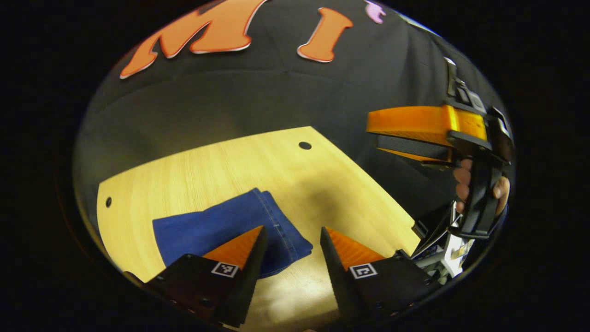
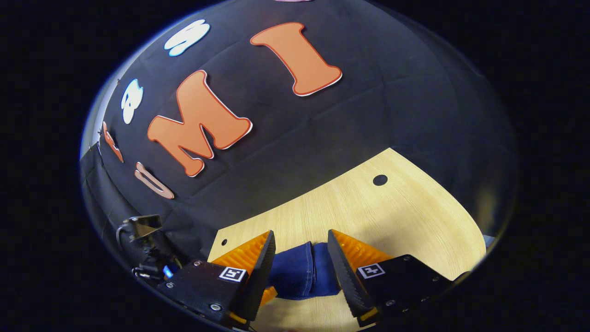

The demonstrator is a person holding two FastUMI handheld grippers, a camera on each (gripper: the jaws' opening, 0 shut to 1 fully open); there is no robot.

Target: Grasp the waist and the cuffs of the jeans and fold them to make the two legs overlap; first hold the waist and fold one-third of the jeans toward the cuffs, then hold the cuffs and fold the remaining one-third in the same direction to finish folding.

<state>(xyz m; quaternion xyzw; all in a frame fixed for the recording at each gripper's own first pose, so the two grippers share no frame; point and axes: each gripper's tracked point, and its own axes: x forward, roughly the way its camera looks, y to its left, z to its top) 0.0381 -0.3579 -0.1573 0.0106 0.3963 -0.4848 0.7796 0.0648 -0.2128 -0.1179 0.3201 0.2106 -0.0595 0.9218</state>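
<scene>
1. Your left gripper hangs above the table with its fingers apart and nothing between them. In the left gripper view the jeans lie flat at about 7 o'clock, partly under the left finger, with a stitched hem edge running toward 5 o'clock.

2. Your right gripper also has its fingers apart. In the right gripper view a blue bundle of the jeans sits between them at 6 o'clock; it appears to lie on the table below, not pinched. I cannot tell whether either finger touches the cloth.

3. In the left gripper view the right gripper shows at 3 o'clock, raised well clear of the table, with a hand on its handle.

4. Judgement: the jeans look compact and layered, so folding seems well along, but the pictures do not settle which fold is pending. Which end is waist and which is cuffs cannot be read here.

5. For the next grasp, lower both grippers onto the same short edge, one near each corner, and take all layers in the bite before lifting.

6. Carry the edge low and level across the garment, keeping both grippers in step so the fold line stays square.

7. Risk: a shallow bite takes only the top layer and spoils the stack.
</scene>
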